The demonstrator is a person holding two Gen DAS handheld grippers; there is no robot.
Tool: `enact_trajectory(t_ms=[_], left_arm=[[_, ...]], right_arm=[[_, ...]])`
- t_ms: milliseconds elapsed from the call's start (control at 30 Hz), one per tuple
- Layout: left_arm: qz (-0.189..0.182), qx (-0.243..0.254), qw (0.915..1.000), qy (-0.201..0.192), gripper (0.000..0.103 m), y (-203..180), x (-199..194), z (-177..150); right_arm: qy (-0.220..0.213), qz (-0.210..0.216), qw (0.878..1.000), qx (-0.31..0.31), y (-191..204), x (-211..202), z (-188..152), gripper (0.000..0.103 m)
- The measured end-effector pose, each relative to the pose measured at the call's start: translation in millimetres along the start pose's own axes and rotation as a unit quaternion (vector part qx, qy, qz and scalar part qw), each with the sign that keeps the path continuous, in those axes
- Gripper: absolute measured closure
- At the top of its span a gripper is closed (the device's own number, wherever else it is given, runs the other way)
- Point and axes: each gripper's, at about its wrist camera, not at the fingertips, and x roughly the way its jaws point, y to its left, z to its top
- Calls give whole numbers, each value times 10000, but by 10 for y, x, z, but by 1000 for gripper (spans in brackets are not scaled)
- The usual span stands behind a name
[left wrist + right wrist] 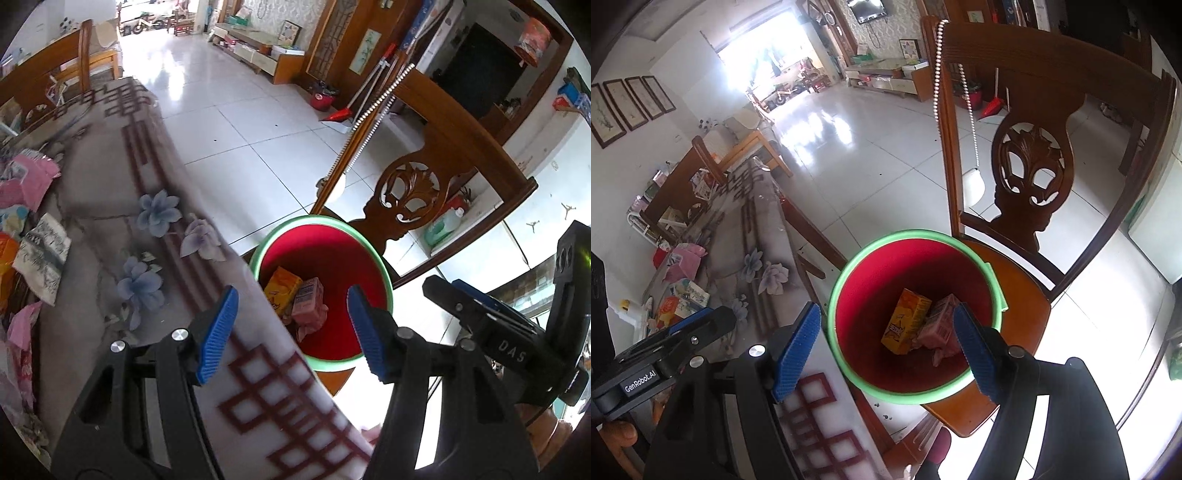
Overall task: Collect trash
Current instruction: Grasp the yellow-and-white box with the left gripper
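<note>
Both grippers, left and right, jaws apart and empty, above red bucket on chair seat holding yellow carton and pink carton.

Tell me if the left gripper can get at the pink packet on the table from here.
Probably yes. The left gripper has open, empty jaws, and the pink packet lies uncovered on the table, off to its side, so it must swing over.

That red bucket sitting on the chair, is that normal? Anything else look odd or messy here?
The red bucket with the green rim stands on the wooden chair seat rather than the floor, holding a yellow carton and a pink carton. More wrappers lie scattered across the table. Nothing looks spilled or broken.
</note>
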Motion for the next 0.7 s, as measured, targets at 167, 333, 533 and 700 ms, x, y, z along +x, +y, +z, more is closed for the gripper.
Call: enact_trajectory(t_ms=[167, 333, 533, 700], left_arm=[[119, -209, 9997, -89, 44, 236, -157, -104], [248, -512, 9981, -217, 44, 579, -399, -248], [644, -1202, 9897, -439, 44, 1253, -773, -510], [985, -1939, 9740, -628, 44, 1940, -1185, -819]], right_arm=[[94, 69, 9998, -154, 247, 55, -55, 31], [181, 162, 9990, -370, 569, 123, -122, 31], [233, 283, 9971, -671, 1059, 177, -251, 31], [348, 358, 9948, -885, 1492, 267, -401, 31]])
